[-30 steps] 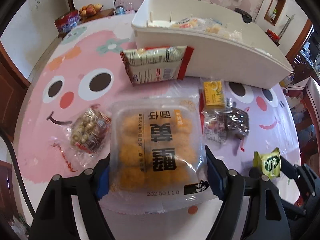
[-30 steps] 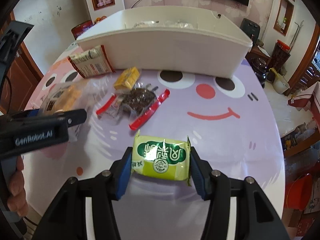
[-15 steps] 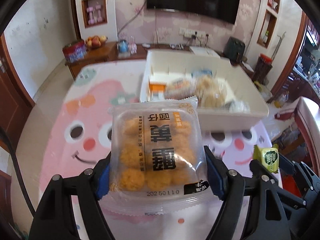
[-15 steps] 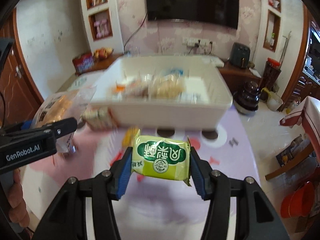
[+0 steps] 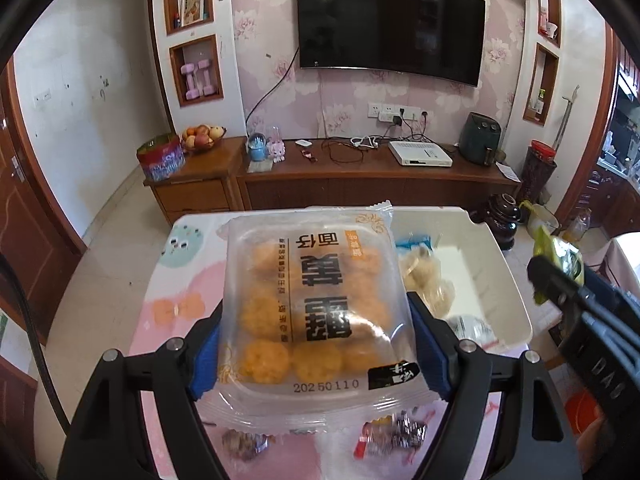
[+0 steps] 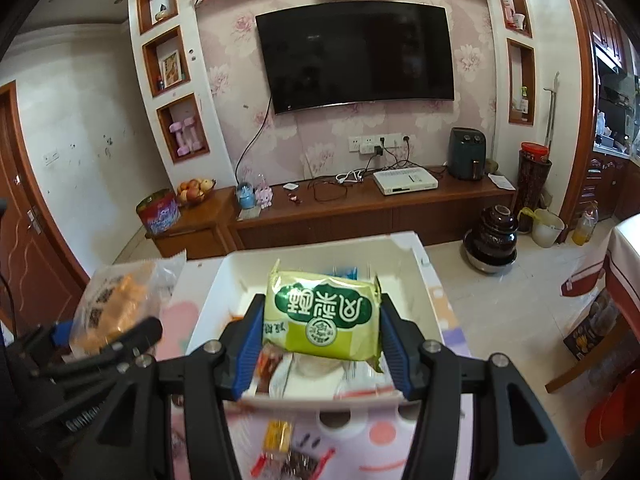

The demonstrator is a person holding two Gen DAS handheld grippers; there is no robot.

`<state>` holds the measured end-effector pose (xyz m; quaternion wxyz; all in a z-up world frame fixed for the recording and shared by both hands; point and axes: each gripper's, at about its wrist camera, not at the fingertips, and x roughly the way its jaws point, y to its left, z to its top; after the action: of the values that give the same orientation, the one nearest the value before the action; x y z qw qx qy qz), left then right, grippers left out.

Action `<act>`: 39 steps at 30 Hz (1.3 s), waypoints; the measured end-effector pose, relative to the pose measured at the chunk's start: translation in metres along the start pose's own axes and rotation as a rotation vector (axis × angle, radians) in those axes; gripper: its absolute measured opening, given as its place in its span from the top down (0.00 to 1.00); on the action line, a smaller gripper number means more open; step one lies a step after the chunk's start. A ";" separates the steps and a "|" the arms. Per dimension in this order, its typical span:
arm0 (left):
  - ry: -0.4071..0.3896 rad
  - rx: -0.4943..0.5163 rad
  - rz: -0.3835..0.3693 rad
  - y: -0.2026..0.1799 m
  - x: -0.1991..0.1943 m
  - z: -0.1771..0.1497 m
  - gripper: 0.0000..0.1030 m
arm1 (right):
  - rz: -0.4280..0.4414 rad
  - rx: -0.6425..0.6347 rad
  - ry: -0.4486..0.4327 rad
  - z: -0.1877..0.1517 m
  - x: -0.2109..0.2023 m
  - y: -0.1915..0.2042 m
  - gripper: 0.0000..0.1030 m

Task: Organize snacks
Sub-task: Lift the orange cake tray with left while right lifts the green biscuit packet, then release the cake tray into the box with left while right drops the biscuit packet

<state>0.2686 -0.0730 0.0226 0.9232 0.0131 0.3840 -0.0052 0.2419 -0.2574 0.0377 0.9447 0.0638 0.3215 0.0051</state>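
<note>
My left gripper (image 5: pixel 314 354) is shut on a clear pack of orange pastries (image 5: pixel 312 304), held in the air over the near left part of the white storage box (image 5: pixel 516 300). My right gripper (image 6: pixel 320 340) is shut on a green snack packet (image 6: pixel 324 316), raised above the same white box (image 6: pixel 428 304). Several wrapped snacks lie inside the box, partly hidden by both packs. In the right wrist view the left gripper (image 6: pixel 120 336) shows at the left with its pastry pack (image 6: pixel 116 304). The right gripper's fingers (image 5: pixel 560 288) show at the right edge of the left wrist view.
Loose snacks stay on the pink cartoon tablecloth (image 5: pixel 160 320): a red-ended dark packet (image 5: pixel 392 436), another wrapper (image 5: pixel 244 444), a small yellow pack (image 6: pixel 280 436). Beyond the table stand a wooden TV cabinet (image 5: pixel 360 176) and a wall-mounted television (image 5: pixel 388 28).
Both grippers have risen from the table with their packs and tilted up. The box now lies below and ahead of them, and the room's far wall has come into view.
</note>
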 end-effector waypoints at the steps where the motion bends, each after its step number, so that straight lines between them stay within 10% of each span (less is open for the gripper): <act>1: -0.002 0.004 0.003 -0.001 0.004 0.003 0.23 | -0.002 -0.003 0.003 0.006 0.005 0.000 0.48; 19: 0.091 0.095 0.006 -0.025 0.081 0.012 0.16 | -0.102 -0.074 0.143 0.000 0.084 -0.003 0.43; 39: 0.046 0.059 0.001 -0.002 0.012 -0.002 0.08 | -0.068 -0.095 0.123 -0.011 0.023 0.010 0.39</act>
<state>0.2753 -0.0751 0.0128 0.9134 0.0407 0.4046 -0.0159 0.2536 -0.2446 0.0161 0.9248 0.0074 0.3803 -0.0077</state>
